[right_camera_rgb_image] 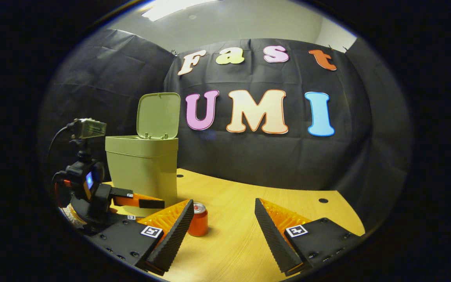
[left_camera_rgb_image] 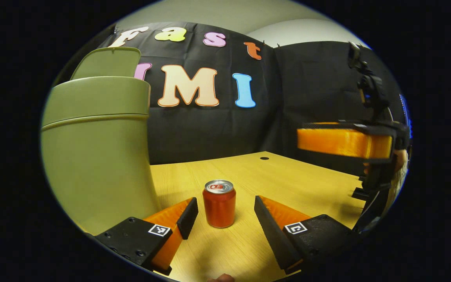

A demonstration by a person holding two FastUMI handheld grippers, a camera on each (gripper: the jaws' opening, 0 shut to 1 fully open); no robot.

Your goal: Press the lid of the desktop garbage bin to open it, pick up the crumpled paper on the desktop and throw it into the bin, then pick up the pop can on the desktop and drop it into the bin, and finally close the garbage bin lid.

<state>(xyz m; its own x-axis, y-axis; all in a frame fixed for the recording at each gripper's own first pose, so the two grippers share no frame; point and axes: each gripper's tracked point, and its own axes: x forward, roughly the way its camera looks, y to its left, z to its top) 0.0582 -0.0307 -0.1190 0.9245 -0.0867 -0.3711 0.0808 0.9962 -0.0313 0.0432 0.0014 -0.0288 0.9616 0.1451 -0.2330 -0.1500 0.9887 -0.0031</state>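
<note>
The green bin (right_camera_rgb_image: 143, 172) is standing on the table (right_camera_rgb_image: 249, 219) with its lid (right_camera_rgb_image: 159, 115) up; its inside is hidden. The red can (left_camera_rgb_image: 219, 203) is standing upright beside it, between the left gripper's (left_camera_rgb_image: 225, 215) spread fingers, untouched. The right gripper (right_camera_rgb_image: 223, 223) is also gaping apart, holding nothing.

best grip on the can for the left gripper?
Grip the can at mid-height on its round side wall, coming in level from the front. It stands upright on the table, already centred ahead of the left hand-held gripper, whose jaws are open wider than the can. The bin stands close on its left.
</note>
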